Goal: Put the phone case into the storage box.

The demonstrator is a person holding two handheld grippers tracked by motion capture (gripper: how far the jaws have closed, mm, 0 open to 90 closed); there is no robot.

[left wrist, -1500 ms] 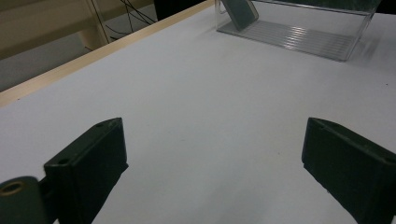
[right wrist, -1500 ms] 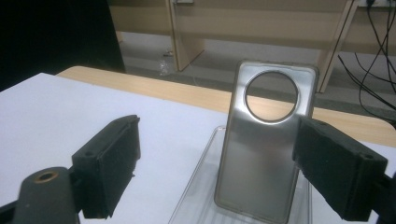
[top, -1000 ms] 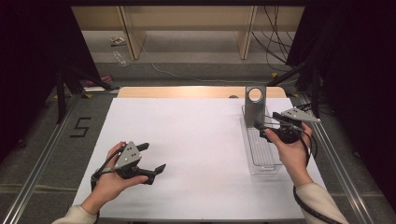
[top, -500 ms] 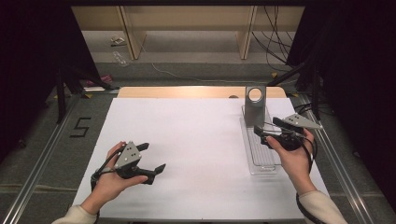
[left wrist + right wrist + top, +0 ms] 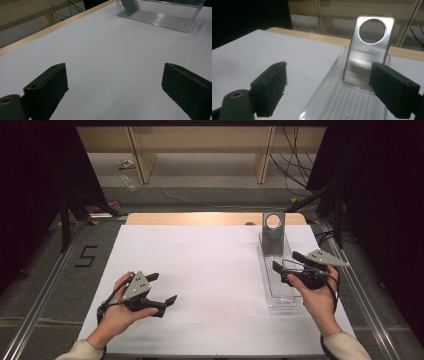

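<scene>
1. The left tool (image 5: pixel 160 290) is nearest to the person, over the near-left part of the tabletop (image 5: pixel 200 270). Its jaws are spread wide and hold nothing; in the left gripper view only bare white surface lies between them.

2. The right tool (image 5: pixel 288 261) is near the right edge of the tabletop, over the near half of the clear tray (image 5: pixel 278 301). Its jaws are also spread wide and empty. In the right gripper view the tray floor (image 5: pixel 352 100) is seen between them.

3. The tray is long and narrow. Its long axis runs from the near edge toward the far edge of the tabletop, parallel to the right edge.

4. At the far end of the tray stands the phone case (image 5: pixel 273 232), upright or leaning a little back; I cannot tell which. Its round camera hole is at the top and its long axis is vertical.

5. I judge that the coming move turns on this relation: the case lies straight ahead of the right tool, along the tray toward the far edge, and its flat face looks at the tool. In the right gripper view the phone case (image 5: pixel 369 50) is closer to the right-hand jaw than to the middle of the gap. The right tool is much nearer to it; the left tool is well apart, across the tabletop.
</scene>
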